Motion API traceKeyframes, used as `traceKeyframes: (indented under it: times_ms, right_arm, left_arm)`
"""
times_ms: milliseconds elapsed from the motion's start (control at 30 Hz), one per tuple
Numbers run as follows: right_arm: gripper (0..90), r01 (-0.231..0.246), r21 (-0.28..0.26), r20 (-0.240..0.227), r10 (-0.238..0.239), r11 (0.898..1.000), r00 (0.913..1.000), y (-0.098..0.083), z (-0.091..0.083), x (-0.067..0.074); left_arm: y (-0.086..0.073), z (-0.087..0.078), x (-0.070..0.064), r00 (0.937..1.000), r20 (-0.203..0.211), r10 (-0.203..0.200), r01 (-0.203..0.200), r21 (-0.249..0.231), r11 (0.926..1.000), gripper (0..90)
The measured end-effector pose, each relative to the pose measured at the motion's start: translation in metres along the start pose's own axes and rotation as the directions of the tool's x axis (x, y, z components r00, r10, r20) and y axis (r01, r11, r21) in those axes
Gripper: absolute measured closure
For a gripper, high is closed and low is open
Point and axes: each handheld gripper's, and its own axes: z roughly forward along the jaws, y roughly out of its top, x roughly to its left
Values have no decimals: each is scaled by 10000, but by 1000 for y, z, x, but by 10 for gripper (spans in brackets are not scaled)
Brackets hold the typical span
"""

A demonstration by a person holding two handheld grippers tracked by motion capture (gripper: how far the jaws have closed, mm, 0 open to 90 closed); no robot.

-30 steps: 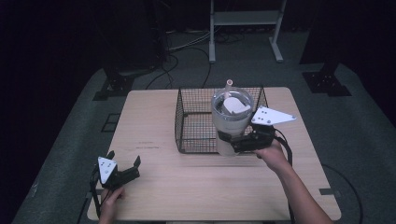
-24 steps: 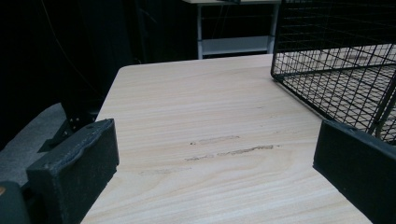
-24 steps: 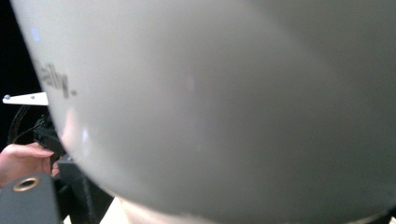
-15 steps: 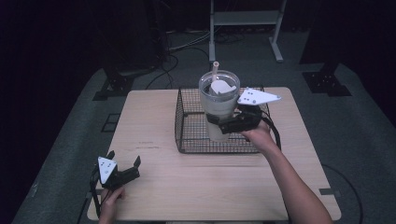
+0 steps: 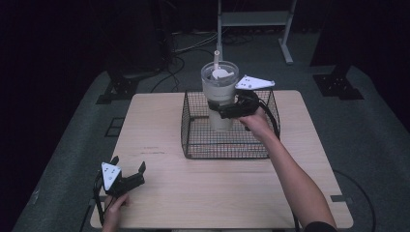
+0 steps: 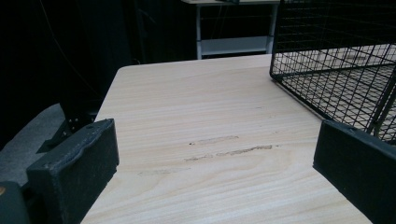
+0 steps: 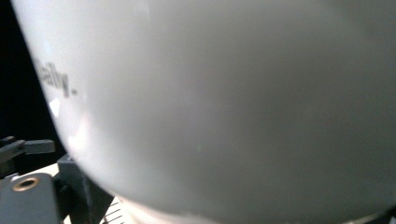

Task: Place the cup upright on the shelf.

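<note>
Tumbler, w/ straw, held mid-body by right gripper over basket at bench's 12 o'clock: rigid, smooth, prob. slippery. Left gripper open, 7 o'clock.

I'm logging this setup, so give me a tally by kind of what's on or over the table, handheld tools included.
Tumbler with straw: 1
Wire basket: 1
Handheld tools: 2, left tool and right tool
Total: 4

Pale wooden table, black wire basket on it.
</note>
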Motion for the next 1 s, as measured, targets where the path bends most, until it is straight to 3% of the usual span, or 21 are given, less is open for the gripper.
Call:
traceKeyframes:
  times_ms: [433, 633, 1000]
  right_arm:
    - [86, 203, 435, 334, -217, 9988, 9992, -10, 38, -20]
    - [86, 183, 715, 196, -197, 9973, 9996, -18, 51, -24]
    - [85, -330, 1206, 41, 328, 9922, 9995, -44, 75, -31]
  left_arm:
    - [0, 0, 1, 10000, 18, -2, 2, 3, 10000, 0]
    - [0, 0, 1, 10000, 17, 13, -13, -16, 10000, 0]
    - [0, 0, 0, 10000, 4, 29, -29, -13, 10000, 0]
